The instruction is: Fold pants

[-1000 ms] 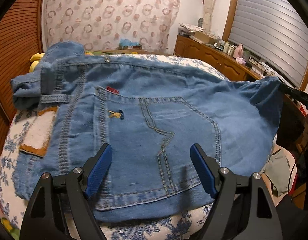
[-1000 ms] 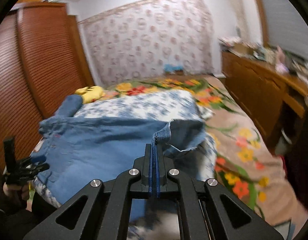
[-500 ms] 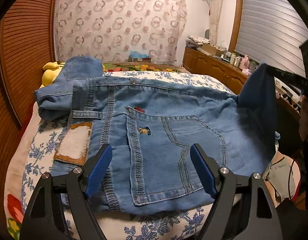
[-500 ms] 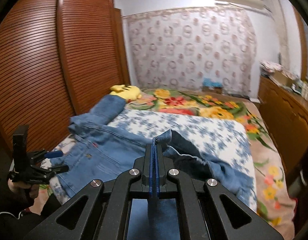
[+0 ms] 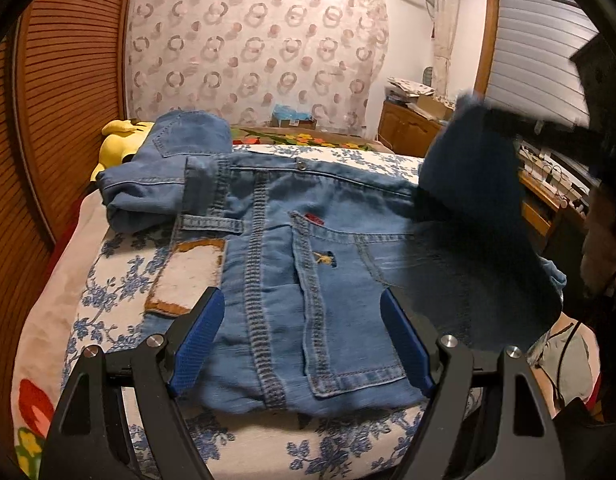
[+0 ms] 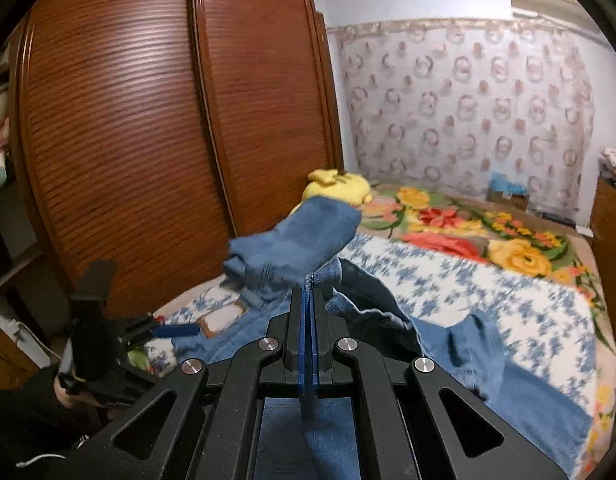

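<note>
Denim pants [image 5: 308,264] near bed edge [image 5: 348,440]

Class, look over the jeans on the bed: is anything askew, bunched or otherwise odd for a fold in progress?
Yes. The far-left part of the jeans is bunched in a rumpled heap beside the yellow plush toy, not flat. The waistband patch is flipped outward onto the bedspread. One end hangs lifted in the shut right gripper.
</note>
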Demonstrator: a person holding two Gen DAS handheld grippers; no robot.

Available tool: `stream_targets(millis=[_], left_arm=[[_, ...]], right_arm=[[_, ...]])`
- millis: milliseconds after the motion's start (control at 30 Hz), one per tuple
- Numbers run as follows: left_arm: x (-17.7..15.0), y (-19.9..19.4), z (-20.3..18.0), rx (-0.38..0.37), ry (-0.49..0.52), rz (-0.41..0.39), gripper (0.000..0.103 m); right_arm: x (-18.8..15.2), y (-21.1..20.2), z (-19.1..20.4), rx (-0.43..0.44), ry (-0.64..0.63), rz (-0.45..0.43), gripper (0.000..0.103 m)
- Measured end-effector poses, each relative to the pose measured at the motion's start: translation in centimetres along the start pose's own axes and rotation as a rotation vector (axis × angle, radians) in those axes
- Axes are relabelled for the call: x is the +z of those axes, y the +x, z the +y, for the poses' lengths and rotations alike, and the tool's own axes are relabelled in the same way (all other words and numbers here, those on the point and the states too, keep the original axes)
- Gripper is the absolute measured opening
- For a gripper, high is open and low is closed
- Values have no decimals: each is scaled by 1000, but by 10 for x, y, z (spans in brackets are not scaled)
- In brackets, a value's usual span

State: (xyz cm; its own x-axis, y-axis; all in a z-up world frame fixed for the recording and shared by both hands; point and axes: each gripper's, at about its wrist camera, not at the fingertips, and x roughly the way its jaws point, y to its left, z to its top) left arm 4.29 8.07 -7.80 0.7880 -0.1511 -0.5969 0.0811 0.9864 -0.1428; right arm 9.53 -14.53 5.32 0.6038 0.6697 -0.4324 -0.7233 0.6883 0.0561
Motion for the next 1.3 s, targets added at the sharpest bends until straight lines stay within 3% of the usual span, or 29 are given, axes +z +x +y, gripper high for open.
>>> stream_targets(millis=[100, 233, 367, 467, 700, 1033, 1167, 1300], left_arm=[[0, 0, 4, 9, -9, -2, 81], [1, 0, 2, 5, -4, -4, 81], [2, 5, -6, -11, 14, 5, 81], [5, 12, -14, -25, 27, 11, 81], [14, 31, -35, -75, 67, 36, 81], [26, 56, -53, -142, 105, 78, 80], [28, 66, -57, -168, 112, 97, 71], [28, 77, -60, -167, 122, 127, 54]], right_arm=[[-9, 18, -10, -9, 26, 42, 3], [-6, 24, -27, -16, 49, 38, 17], [1, 12, -42, -94, 61, 6, 38], [-2, 7, -58, -177, 60, 6, 45], [-18, 22, -88, -259, 107, 61, 46], [-23, 28, -76, -234, 145, 127, 46], [-27, 31, -82, -230, 151, 147, 46], [-38, 29, -90, -222, 158, 174, 46]])
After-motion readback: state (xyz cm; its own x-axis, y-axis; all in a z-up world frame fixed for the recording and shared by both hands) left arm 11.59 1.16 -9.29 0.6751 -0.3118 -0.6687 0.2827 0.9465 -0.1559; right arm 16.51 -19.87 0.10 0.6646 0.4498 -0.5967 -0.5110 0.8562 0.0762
